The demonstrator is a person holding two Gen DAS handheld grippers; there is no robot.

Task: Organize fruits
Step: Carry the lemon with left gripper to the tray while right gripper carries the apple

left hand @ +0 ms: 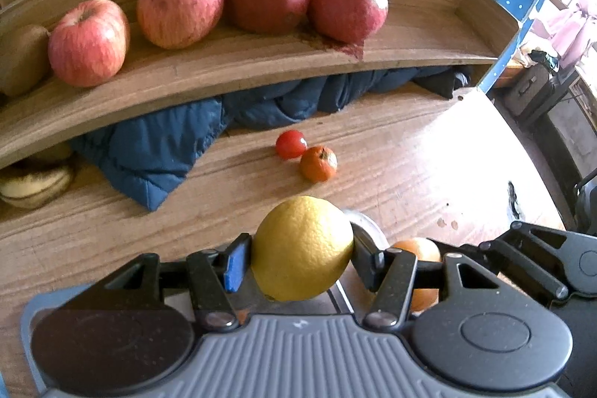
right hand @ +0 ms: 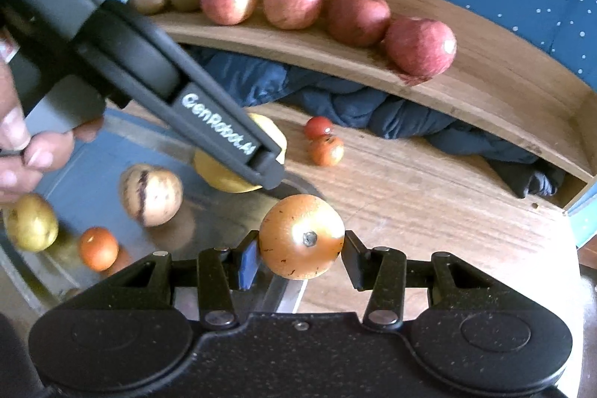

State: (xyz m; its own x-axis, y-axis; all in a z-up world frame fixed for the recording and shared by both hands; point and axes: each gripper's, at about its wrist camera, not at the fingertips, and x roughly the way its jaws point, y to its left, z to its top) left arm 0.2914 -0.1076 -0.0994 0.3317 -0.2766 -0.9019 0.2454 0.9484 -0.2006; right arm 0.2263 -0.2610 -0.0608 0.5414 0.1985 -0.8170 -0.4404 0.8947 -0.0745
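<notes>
Left wrist view: the left hand-held gripper [left hand: 301, 256] is clenched on a lemon [left hand: 302, 247], its blue pad pressed to one side and the black finger to the other, the fruit held above the rim of a metal tray [left hand: 367, 224] on the wooden counter [left hand: 410, 155]. Just beyond, a small tomato [left hand: 290, 144] and a mandarin [left hand: 318, 163] lie touching each other on the counter. Behind them a dark blue quilted cloth [left hand: 156, 152] is stuffed under a raised wooden shelf [left hand: 224, 77], which carries four red apples [left hand: 179, 6] in a row and a kiwi [left hand: 20, 58] at its left end. Bananas [left hand: 35, 187] lie under the shelf at the far left. Right wrist view: the right hand-held gripper [right hand: 301, 258] grasps a persimmon [right hand: 301, 235], stem end toward the camera, over the tray's edge. The left gripper crosses the upper left of this view, a hand [right hand: 26, 144] on its handle, with the lemon partly hidden behind its finger. On the tray lie a striped pale melon [right hand: 151, 194], a yellowish pear-like fruit [right hand: 30, 222] and a small orange [right hand: 98, 247], well apart from each other. Two kiwis show at the shelf's left end beside the apples.
</notes>
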